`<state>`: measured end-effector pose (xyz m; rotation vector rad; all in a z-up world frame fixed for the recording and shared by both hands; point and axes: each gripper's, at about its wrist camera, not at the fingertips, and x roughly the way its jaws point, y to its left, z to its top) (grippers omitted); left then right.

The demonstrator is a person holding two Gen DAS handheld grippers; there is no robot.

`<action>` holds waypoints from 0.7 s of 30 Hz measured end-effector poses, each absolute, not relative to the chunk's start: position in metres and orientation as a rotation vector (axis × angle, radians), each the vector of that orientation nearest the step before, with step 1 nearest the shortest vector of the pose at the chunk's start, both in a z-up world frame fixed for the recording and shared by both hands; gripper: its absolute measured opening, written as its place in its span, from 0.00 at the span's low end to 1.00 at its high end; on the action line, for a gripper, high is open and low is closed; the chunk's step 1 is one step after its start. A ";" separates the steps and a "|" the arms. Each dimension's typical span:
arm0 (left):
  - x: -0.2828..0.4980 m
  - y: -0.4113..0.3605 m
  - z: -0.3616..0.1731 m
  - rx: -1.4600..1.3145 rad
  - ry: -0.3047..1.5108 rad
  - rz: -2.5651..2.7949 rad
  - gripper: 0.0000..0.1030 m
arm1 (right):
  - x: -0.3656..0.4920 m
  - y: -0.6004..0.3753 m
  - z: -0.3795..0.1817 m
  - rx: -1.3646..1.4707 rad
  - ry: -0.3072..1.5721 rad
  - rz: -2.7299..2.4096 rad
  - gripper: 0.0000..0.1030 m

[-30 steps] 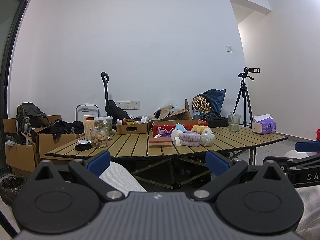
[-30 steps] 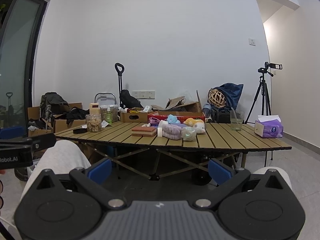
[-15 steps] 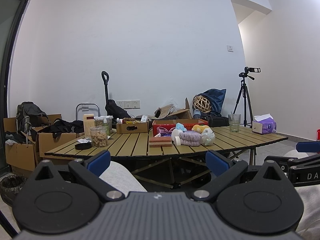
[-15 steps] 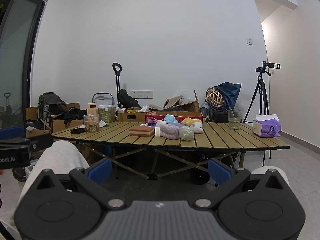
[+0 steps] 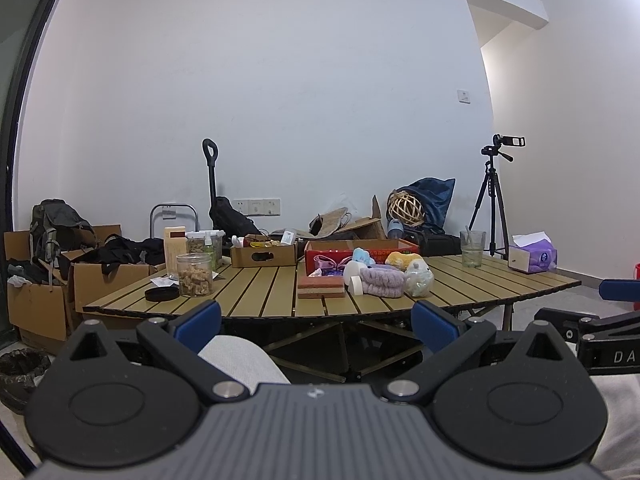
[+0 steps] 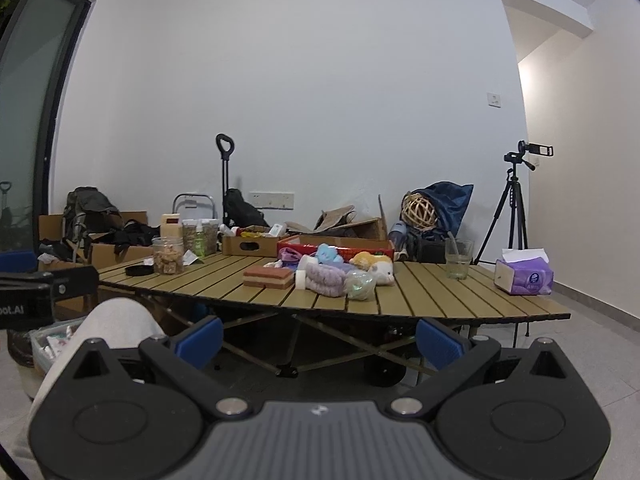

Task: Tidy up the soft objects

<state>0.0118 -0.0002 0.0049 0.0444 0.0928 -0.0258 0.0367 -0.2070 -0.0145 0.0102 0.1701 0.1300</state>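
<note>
Both the left claw [image 5: 316,322] and right claw [image 6: 320,338] hover wide open and empty, well short of the desk [image 5: 256,292], where the soft toys [image 5: 390,276] sit heaped beside a red box [image 5: 360,249], sorting seemingly not yet begun.

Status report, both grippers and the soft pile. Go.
Left gripper and right gripper open, empty, short of the table. Soft toys untouched beside the red box. Nothing blocking the approach.
</note>
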 end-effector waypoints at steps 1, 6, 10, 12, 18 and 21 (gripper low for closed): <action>0.016 0.000 0.005 0.043 0.098 -0.025 1.00 | 0.041 -0.208 -0.014 0.012 0.169 0.126 1.00; 0.047 -0.001 0.009 0.043 0.117 -0.023 1.00 | 0.067 -0.214 -0.016 0.021 0.182 0.107 1.00; 0.081 0.000 0.010 0.049 0.127 -0.021 1.00 | 0.098 -0.219 -0.017 0.024 0.178 0.094 1.00; 0.104 0.002 0.011 0.047 0.143 -0.015 1.00 | 0.119 -0.220 -0.017 0.025 0.186 0.086 1.00; 0.191 0.014 0.012 0.015 0.178 0.002 1.00 | 0.190 -0.223 -0.018 0.091 0.177 0.138 1.00; 0.249 0.025 0.009 -0.006 0.230 -0.024 1.00 | 0.247 -0.222 -0.025 0.177 0.298 0.314 1.00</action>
